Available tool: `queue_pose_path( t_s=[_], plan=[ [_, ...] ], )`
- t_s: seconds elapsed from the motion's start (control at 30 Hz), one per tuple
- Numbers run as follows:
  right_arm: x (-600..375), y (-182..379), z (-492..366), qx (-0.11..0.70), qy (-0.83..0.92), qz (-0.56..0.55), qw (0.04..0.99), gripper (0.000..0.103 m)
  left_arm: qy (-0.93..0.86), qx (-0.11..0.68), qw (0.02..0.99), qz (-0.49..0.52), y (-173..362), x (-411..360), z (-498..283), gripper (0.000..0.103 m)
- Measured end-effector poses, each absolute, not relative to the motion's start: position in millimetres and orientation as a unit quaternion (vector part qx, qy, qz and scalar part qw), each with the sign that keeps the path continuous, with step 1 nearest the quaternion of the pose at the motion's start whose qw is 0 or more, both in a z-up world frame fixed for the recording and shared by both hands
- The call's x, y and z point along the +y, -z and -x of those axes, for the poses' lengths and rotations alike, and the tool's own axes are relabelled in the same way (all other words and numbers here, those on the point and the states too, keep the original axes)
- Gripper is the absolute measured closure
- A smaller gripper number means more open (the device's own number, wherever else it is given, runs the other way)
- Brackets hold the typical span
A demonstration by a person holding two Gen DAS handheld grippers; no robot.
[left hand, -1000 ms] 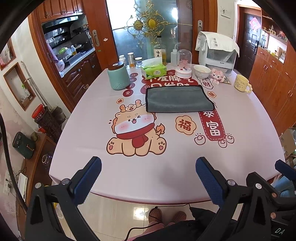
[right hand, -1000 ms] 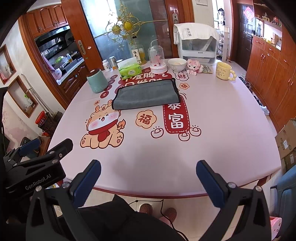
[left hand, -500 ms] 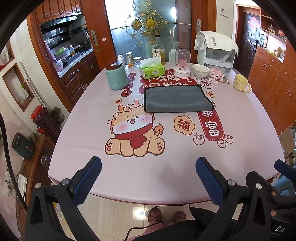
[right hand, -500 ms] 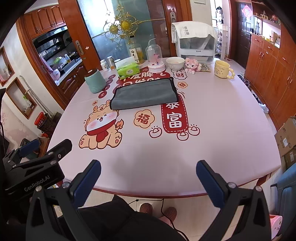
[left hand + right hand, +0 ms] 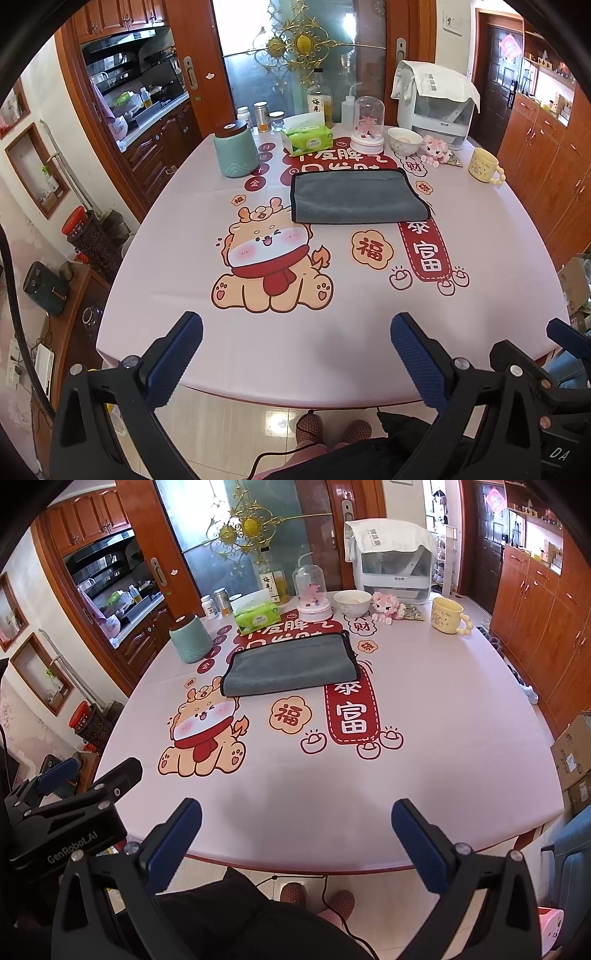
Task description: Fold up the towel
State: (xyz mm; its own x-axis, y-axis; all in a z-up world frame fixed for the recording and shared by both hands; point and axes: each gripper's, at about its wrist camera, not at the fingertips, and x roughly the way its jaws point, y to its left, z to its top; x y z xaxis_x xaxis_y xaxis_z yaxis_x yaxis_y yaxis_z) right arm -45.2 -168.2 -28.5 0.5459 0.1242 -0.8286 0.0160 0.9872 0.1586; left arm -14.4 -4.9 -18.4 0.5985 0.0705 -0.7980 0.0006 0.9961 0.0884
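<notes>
Jaws on both grippers spread wide, holding nothing: left gripper (image 5: 295,354) and right gripper (image 5: 297,836) hover at the near edge of the surface (image 5: 258,347), side by side, well apart from the work. Grey towel (image 5: 356,199) lies flat toward the far middle of the surface, looks already doubled once, dark trim along its left, far and right edges, near edge looks like the fold. It sits just in front of the green tissue pack (image 5: 306,137) and glass dome (image 5: 368,127), teal canister (image 5: 235,149) off to its left, bowl (image 5: 404,140) and yellow mug (image 5: 484,165) to the right. Step judged: approach, no grasp yet. Next move likely calls for a long reach forward over the dragon print (image 5: 271,258), one gripper to each corner on one short side, pinching through the layers, then carrying that side over to the other. Risk: catching only the top layer, or dragging the tablecloth.
</notes>
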Motion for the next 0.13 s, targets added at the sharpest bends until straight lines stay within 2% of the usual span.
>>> queue_pose_path(
  t_s=[0.13],
  plan=[
    [-168.1,28.4,45.2,0.476,-0.03,-0.074,0.876,0.0,-0.019,0.447,0.893,-0.04,18.1,-4.7,14.5,0.002]
  ],
)
